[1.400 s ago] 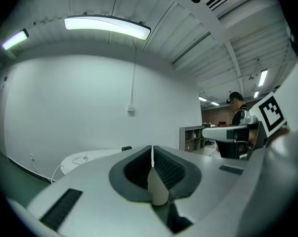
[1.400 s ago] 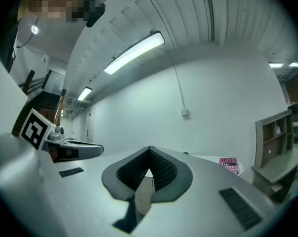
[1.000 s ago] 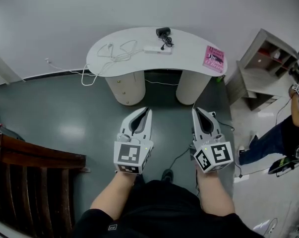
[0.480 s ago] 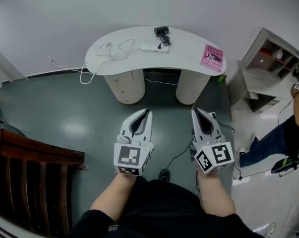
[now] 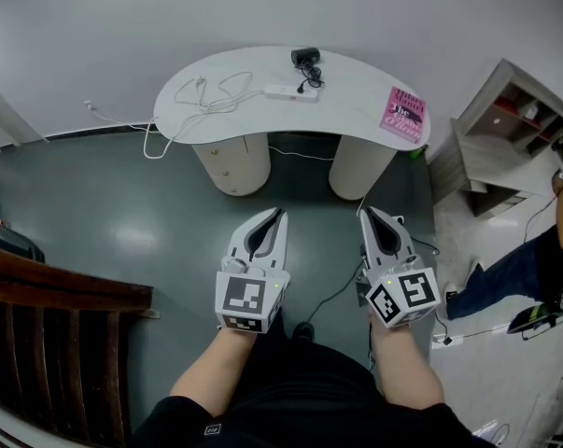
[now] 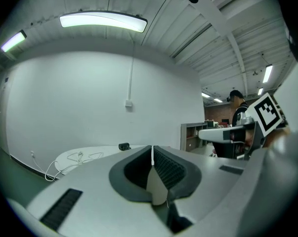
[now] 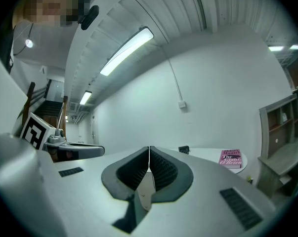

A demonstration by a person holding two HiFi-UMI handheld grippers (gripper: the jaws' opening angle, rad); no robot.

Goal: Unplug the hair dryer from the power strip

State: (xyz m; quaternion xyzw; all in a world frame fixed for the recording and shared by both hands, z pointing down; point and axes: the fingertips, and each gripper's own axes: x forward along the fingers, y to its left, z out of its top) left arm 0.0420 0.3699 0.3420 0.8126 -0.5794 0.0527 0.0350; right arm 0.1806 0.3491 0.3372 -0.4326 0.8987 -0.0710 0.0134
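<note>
**A:** What was judged liable to go wrong, taken from left to right?

**B:** A tangle of loose white cable (image 5: pixel 211 91) lay on the left part of the white kidney-shaped table (image 5: pixel 356 87) and trailed over its edge to the floor. It could have been mistaken for the dryer's lead, or snagged. The left grey-and-white hand-held gripper (image 5: pixel 279 212) was seen pressed together on nothing, well short of the table, so nothing could be pinched until it was spread. The long white power strip (image 5: pixel 281 91) lay unsecured near the table's middle. If the plug were pulled with the strip left unbraced, the strip would likely be dragged or lifted. The small black hair dryer (image 5: pixel 306 58) rested just behind the strip at the far edge. Its black plug (image 5: pixel 302 86) was apparently seated in the strip's right end. A tug on the lead rather than on the plug could have sent the dryer off the back. The right gripper (image 5: pixel 366 210) was likewise closed and empty.

**A:** And how many of each were counted?

**B:** Two grippers, one table, one cable tangle, one strip and one dryer with one plug were counted. One pink book (image 5: pixel 404 115) lay at the table's right end, and one grey shelf unit (image 5: pixel 505 133) stood farther right. One other person (image 5: pixel 542 255) was partly seen at the right edge.
</note>
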